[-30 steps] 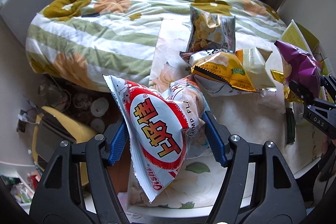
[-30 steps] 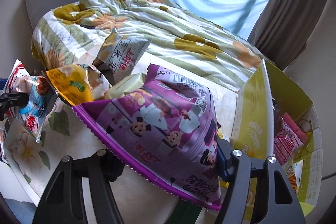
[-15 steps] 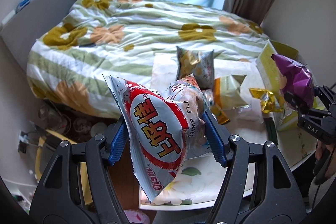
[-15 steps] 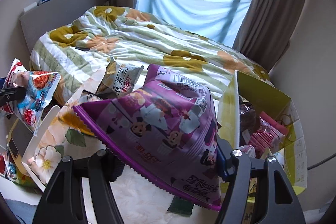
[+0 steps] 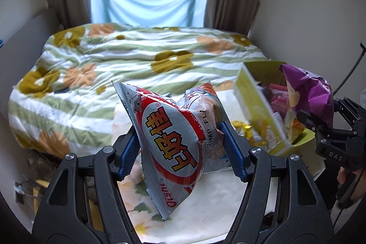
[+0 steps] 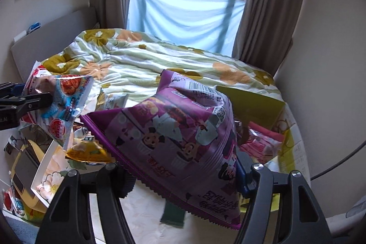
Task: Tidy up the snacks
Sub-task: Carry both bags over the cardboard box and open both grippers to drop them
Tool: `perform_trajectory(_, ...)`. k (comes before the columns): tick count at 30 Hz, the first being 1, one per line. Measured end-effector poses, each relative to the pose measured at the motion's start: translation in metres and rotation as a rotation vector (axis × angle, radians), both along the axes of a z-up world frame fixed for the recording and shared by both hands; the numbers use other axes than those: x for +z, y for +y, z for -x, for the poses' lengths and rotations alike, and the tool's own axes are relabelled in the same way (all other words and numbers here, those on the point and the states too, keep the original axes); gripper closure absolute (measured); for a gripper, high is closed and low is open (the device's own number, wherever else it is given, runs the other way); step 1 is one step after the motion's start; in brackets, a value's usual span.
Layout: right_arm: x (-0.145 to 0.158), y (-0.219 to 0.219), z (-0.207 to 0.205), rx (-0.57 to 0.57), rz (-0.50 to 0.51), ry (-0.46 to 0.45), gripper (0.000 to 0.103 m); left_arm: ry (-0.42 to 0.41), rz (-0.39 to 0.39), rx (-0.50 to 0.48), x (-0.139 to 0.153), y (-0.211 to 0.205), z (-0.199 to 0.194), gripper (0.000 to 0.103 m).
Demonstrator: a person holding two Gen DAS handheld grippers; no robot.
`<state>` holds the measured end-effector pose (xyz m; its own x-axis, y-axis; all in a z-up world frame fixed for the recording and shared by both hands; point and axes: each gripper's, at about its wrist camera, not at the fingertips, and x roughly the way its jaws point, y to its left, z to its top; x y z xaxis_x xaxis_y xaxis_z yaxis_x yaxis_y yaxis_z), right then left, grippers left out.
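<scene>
left gripper (image 5: 180, 145) clamped on red-and-silver bag (image 5: 170, 143) | right gripper (image 6: 183, 177) clamped on purple bag (image 6: 183, 136) | yellow box (image 5: 257, 104) lies at 2 o'clock of left; right nearer

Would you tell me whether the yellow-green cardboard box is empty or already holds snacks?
It holds snacks: pink and red packets lie inside the yellow-green cardboard box.

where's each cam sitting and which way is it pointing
Left wrist: on the left gripper, facing bed and window; its fingers clamp the red-and-white snack bag.
Right wrist: on the right gripper, facing likewise; it clamps the purple snack bag.
Shared: both bags, the yellow box, and each other's gripper.
</scene>
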<state>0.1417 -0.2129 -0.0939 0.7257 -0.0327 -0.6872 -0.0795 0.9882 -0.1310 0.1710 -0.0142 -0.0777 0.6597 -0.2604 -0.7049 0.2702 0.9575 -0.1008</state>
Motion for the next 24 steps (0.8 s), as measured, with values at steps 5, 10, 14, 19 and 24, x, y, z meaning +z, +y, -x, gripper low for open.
perform_trajectory(5,0.011,-0.052,-0.002,-0.001,0.014,-0.006,0.039,-0.001,0.031,-0.044,0.013,-0.070,-0.011,0.038)
perform_trajectory(10,0.010,-0.108,-0.009,-0.003,-0.008,0.000,0.039,0.013,0.052,-0.088,0.013,-0.149,-0.028,0.038)
perform_trajectory(14,0.009,-0.146,-0.011,-0.006,-0.023,-0.003,0.039,0.044,0.055,-0.127,0.003,-0.215,-0.040,0.038)
perform_trajectory(19,0.003,-0.190,-0.019,-0.004,-0.038,0.015,0.039,0.099,0.044,-0.125,-0.026,-0.275,-0.062,0.038)
perform_trajectory(24,-0.004,-0.217,-0.032,0.013,-0.056,0.044,0.039,0.133,0.026,-0.128,-0.047,-0.317,-0.083,0.037)
